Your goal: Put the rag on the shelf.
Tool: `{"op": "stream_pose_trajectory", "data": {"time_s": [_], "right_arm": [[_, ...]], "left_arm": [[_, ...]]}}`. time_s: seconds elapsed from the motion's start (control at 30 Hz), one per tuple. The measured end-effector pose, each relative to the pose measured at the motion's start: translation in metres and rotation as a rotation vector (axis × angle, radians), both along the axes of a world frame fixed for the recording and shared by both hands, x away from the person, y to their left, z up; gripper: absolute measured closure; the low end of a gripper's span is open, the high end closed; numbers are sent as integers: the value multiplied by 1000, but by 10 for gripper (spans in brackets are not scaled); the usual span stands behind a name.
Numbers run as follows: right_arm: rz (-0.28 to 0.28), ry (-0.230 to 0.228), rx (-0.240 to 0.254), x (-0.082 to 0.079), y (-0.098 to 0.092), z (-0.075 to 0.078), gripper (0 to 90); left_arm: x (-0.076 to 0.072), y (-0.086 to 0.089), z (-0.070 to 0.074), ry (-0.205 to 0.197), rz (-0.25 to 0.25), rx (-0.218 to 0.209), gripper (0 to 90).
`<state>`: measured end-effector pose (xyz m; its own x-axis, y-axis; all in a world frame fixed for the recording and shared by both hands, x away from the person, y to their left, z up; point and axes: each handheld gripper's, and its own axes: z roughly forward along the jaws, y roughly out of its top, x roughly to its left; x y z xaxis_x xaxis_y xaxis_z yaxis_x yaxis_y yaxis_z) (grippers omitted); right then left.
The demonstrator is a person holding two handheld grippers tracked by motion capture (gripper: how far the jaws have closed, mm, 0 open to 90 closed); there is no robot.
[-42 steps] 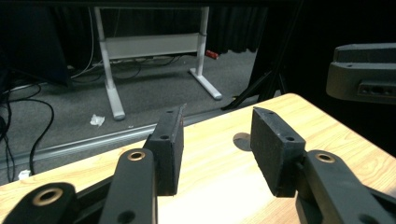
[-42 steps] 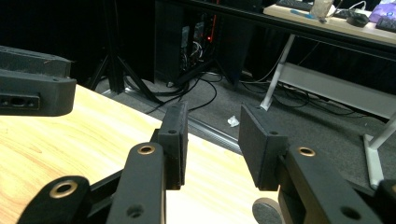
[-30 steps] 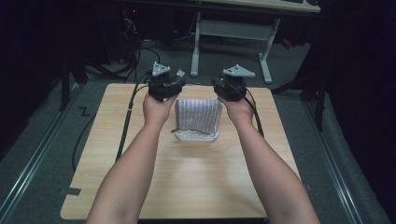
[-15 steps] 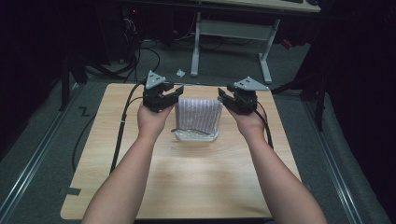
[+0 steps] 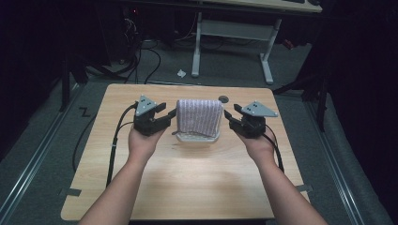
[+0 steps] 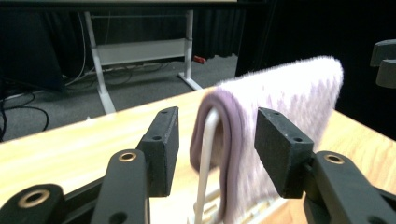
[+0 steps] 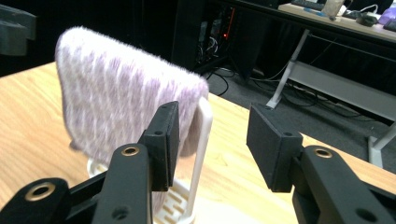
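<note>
The cloth (image 5: 199, 116) hangs over a white rack (image 5: 197, 137) near the surface's (image 5: 197, 187) far edge; both tongs, left (image 5: 165, 117) and right (image 5: 232, 117), have dropped to its ends and just widened, gripping nothing yet; a two-ended pinch looks next.

Counted in high view: 1 wooden table (image 5: 187, 187), centre of frame. On it 1 purple-white towel (image 5: 199, 116), hung over 1 white rack (image 5: 196, 137), upper centre. 2 grippers: left gripper (image 5: 165, 114) at centre-left, right gripper (image 5: 230, 116) at centre-right, each w/ 2 black jaws and 1 grey plate on top. 2 hands, 2 forearms from bottom edge. 1 second table (image 5: 234, 30) w/ white legs at top. 1 small white scrap (image 5: 181, 73) on floor, upper centre.
</note>
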<state>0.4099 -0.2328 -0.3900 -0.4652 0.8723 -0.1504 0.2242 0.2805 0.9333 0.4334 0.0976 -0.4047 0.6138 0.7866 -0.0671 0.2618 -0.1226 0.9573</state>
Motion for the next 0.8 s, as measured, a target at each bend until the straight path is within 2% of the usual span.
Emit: {"op": "stream_pose_trajectory", "data": {"time_s": [0.17,0.4,0.5,0.53,0.57,0.7,0.73,0.77,0.8], "right_arm": [[8,4,-12,-16,-6,-14,530],[19,46,-21,-33,-13,-35,506],[27,69,-28,-42,-15,-49,495],[27,69,-28,-42,-15,-49,495],[34,95,-36,-47,-16,-59,484],[46,124,-37,-54,-17,-73,468],[51,147,-53,-60,-17,-85,447],[51,147,-53,-60,-17,-85,447],[52,159,-68,-65,-17,-91,434]], "left_arm": [[-17,12,-16,15,-16,8,482],[-38,21,-41,62,-52,35,456],[-47,21,-54,90,-74,58,436],[-50,21,-59,101,-81,67,436],[-55,20,-66,118,-91,81,424],[-71,16,-92,171,-122,114,410],[-77,16,-98,170,-115,139,417],[-85,16,-105,162,-107,163,417],[-94,17,-113,169,-98,177,416]]}}
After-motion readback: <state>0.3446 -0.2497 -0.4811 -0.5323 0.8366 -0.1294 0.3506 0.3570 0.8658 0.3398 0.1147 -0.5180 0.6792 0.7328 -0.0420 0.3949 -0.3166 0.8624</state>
